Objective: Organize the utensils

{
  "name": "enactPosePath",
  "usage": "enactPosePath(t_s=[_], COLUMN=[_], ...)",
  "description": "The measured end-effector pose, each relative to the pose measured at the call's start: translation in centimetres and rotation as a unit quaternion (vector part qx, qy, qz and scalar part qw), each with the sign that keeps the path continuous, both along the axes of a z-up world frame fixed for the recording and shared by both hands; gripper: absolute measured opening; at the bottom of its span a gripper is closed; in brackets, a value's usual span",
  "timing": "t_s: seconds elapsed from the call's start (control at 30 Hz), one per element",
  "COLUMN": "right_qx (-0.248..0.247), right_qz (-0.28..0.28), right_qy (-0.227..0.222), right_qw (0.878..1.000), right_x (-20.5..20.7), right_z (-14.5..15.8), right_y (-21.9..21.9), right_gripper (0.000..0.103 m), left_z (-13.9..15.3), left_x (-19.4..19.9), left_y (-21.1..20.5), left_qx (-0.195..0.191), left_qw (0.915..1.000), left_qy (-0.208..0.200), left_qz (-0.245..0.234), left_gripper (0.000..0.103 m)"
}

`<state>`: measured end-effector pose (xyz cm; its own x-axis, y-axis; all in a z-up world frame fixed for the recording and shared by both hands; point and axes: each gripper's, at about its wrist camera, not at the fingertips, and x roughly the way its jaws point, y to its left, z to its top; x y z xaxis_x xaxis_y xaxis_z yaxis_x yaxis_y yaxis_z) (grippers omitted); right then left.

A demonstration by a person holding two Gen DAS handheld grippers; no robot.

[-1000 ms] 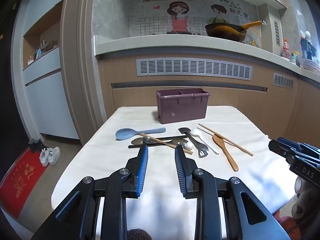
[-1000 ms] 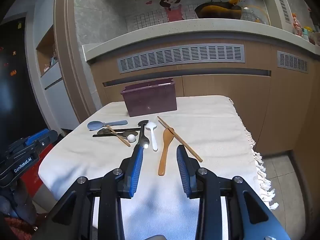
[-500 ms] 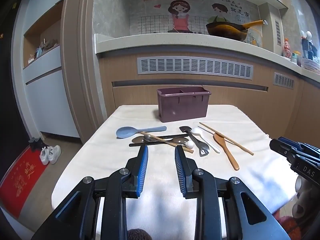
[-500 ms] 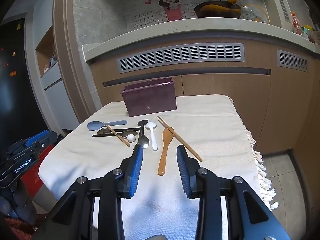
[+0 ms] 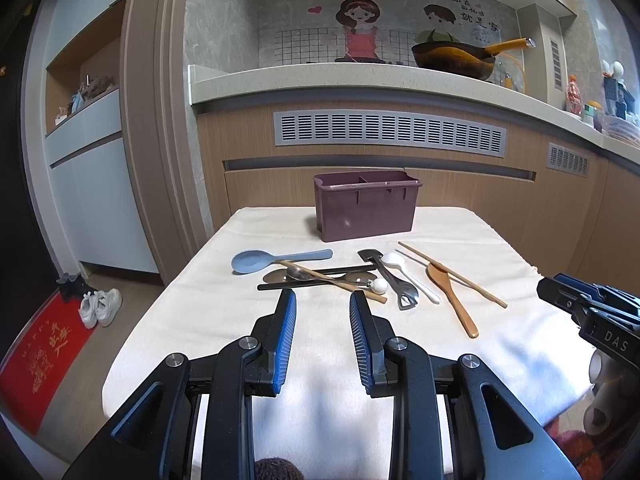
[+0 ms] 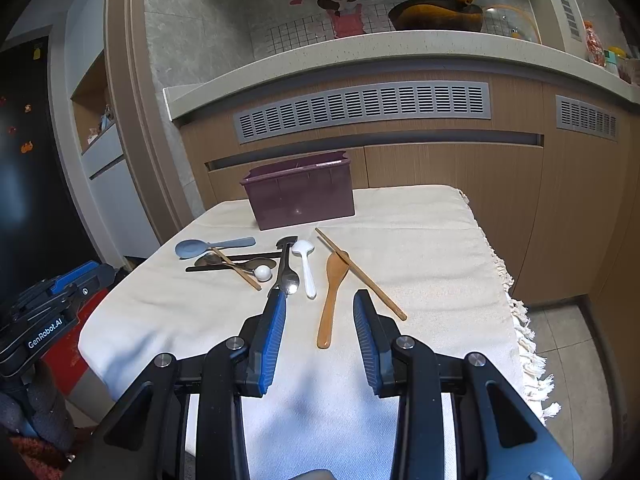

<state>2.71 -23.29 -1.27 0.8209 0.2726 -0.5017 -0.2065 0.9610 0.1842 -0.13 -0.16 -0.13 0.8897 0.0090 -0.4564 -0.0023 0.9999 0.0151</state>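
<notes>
Left wrist view: we hold our left gripper [image 5: 322, 306] with jaws apart and empty, in front of the dark purple plastic utensil caddy [image 5: 366, 205]. Our right gripper [image 6: 319, 306] is likewise released, the long wooden spoon [image 6: 331, 296] lying between its fingers, nearer us than the caddy.

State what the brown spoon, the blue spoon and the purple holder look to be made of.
Brown spoon: looks like wood, warm amber with a slight sheen. Blue spoon: probably plastic or silicone, uniform pale matte blue. Purple holder: apparently moulded plastic, with ribbed walls and a small glint on the front.
</notes>
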Motion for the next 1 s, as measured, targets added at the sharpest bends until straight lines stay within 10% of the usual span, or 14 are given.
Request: enactPosePath(t_s=[1.0], right_qx=[0.000], right_qz=[-0.002], right_qy=[0.002], right_qw=[1.000], right_x=[-0.01], right_z=[-0.06], right_y=[0.08], right_gripper=[0.034], left_z=[-0.04], left_x=[0.24], left_y=[0.20], left_qx=[-0.004], left_qw=[0.9999], left_qy=[0.010], left_qz=[0.000], left_gripper=[0.029])
